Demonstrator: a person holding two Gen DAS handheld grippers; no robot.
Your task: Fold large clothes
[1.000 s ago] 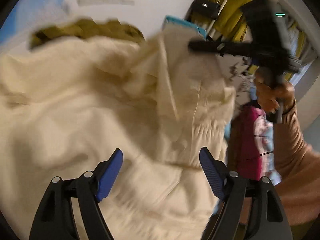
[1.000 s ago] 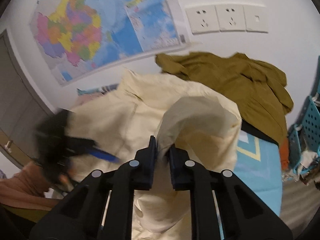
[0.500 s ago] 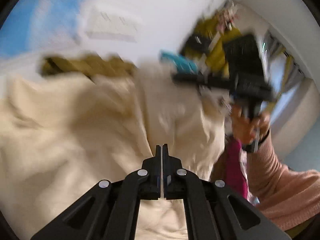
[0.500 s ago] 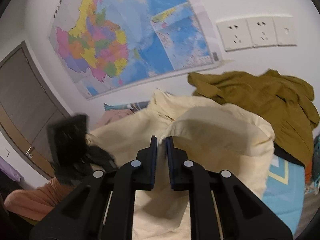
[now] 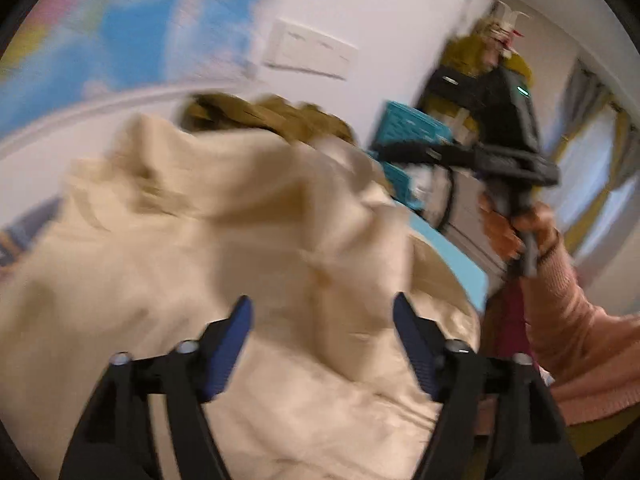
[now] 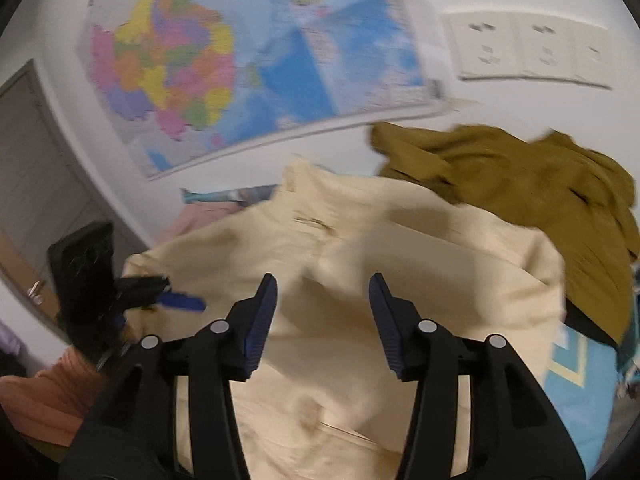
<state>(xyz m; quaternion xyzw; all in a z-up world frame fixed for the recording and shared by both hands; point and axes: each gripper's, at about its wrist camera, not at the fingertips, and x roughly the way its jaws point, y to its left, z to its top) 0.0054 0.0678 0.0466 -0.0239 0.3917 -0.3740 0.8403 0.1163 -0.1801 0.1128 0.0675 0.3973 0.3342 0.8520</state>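
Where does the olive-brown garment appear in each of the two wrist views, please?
Left wrist view: the olive-brown garment lies upper centre, a blurred strip behind the cream garment, under the wall sockets.
Right wrist view: it lies at the right, beyond the cream garment, below the sockets.
Shared landmark: the wall sockets.

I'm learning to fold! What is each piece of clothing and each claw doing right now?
Cream garment: rumpled, spread loose, not in either claw.
Olive garment: crumpled heap behind the cream one.
Left claw: open, just opened, gripping nothing.
Right claw: open, just opened, gripping nothing.
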